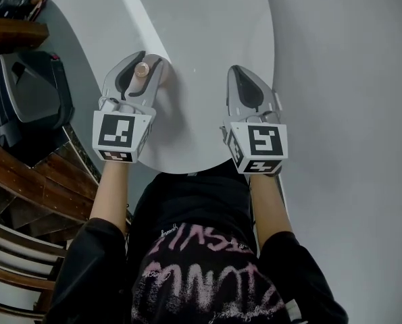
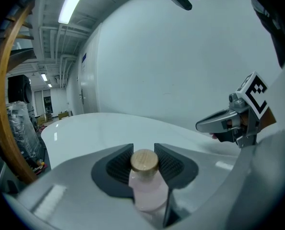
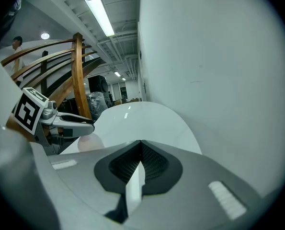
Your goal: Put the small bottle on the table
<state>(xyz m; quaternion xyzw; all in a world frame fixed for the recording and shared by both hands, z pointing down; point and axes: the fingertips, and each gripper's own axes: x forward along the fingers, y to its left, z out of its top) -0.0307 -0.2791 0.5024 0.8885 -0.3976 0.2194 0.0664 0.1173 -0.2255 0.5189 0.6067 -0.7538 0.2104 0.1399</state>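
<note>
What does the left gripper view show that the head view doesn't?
Only the left gripper view shows the ceiling light and the bottle from the side, with its pink body. Only the head view shows the person's shirt and the left marker cube. Both show the bottle's wooden cap gripped in the left tongs, the white table and the shut right tongs.

Room ahead, clutter left
Bench (image 1: 207, 25) top open forward; wall (image 1: 349, 79) close right; wooden rails (image 1: 45, 181) and perhaps a black bag (image 1: 25, 100) crowd left.
</note>
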